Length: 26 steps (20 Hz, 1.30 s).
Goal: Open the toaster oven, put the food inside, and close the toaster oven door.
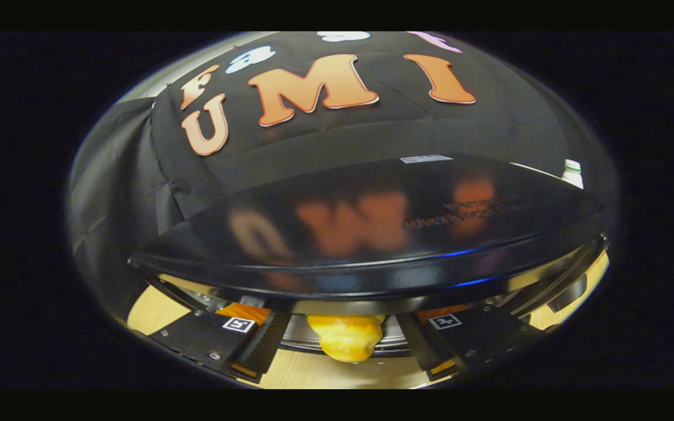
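Gripper view, oven: the glossy black toaster oven (366,234) looms right ahead, its shiny flat top catching blurred reflections, its front edge just above the tongs.
Gripper view, food: a golden-yellow, lumpy pastry-like piece of food (346,338) sits between the fingers, just under the oven's front edge, over a round silvery metal tray (299,336).
Gripper view, tongs: the tongs (346,351) stand wide apart, neither finger touching the food, nothing clamped.
Gripper view, tabletop: pale wooden tabletop (313,374) shows beneath the fingers; a white bottle with a green cap (572,173) peeks past the oven's far right corner.
Progress: I can't tell whether the door is open. The food looks to be at the oven's mouth, so loading seems under way; closing the door is left, by my reckoning.
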Available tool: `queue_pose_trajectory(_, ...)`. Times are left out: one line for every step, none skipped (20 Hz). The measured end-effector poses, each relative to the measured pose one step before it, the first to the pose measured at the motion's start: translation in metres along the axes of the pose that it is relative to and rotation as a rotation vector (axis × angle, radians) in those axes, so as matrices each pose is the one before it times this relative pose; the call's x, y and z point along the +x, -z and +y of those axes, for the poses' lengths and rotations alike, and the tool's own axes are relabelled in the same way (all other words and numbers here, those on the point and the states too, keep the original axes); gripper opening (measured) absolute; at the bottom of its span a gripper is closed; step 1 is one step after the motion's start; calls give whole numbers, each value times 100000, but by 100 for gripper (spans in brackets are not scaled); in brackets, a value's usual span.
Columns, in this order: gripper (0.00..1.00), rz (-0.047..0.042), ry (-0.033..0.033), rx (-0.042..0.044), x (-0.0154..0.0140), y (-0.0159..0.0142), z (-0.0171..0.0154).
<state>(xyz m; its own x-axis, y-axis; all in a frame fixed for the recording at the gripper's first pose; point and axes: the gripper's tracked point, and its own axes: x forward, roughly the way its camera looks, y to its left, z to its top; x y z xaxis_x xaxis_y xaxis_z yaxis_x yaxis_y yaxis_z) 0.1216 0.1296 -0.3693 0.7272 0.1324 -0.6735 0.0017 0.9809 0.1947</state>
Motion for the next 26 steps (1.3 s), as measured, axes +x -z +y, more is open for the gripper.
queue_pose_trajectory(93,-1076,519,-3153,-503,-191,-41)
queue_pose_trajectory(95,-1594,319,-2140,-427,-409,-137)
queue_pose_trajectory(96,-1777,-326,-750,-755,-399,-71)
queue_pose_trajectory(97,-1825,-567,914,-871,-477,-12)
queue_pose_trajectory(97,-1547,-548,2175,-985,-253,-44)
queue_pose_trajectory(98,-1155,-1229,2711,-1088,-141,47)
queue_pose_trajectory(98,-1506,-1105,2466,-1177,-152,139)
queue_pose_trajectory(98,-1713,-668,1970,-1149,-185,72)
queue_pose_trajectory(98,-881,-455,1927,-1128,90,-9)
queue_pose_trajectory(98,-940,-1146,2657,-1051,-22,55)
queue_pose_trajectory(98,-1199,-1397,3323,-1135,-128,95)
queue_pose_trajectory(98,-1139,-1400,3234,-1104,-227,116)
queue_pose_trajectory(98,-2221,-1239,2389,-1162,-432,49)
queue_pose_trajectory(98,-2925,-234,782,-1054,-820,-115)
queue_pose_trajectory(98,-3248,174,-392,-1110,-1038,-165)
queue_pose_trajectory(98,-2564,90,-416,-906,-1013,-127)
queue_pose_trajectory(98,-1281,-355,-363,-982,-667,52)
queue_pose_trajectory(98,-1484,-958,-250,-907,-876,174)
queue_pose_trajectory(98,-1164,-1107,-1122,-854,-651,245)
queue_pose_trajectory(98,1270,72,-1208,-698,149,-100)
queue_pose_trajectory(98,2698,1008,-631,-770,892,-554)
queue_pose_trajectory(98,2667,371,-309,-588,967,-337)
queue_pose_trajectory(98,2305,59,-1004,-655,1076,-185)
queue_pose_trajectory(98,2581,771,-1365,-501,1358,-383)
queue_pose_trajectory(98,2208,733,-1216,-412,1055,-315)
queue_pose_trajectory(98,1737,268,-535,-456,979,-110)
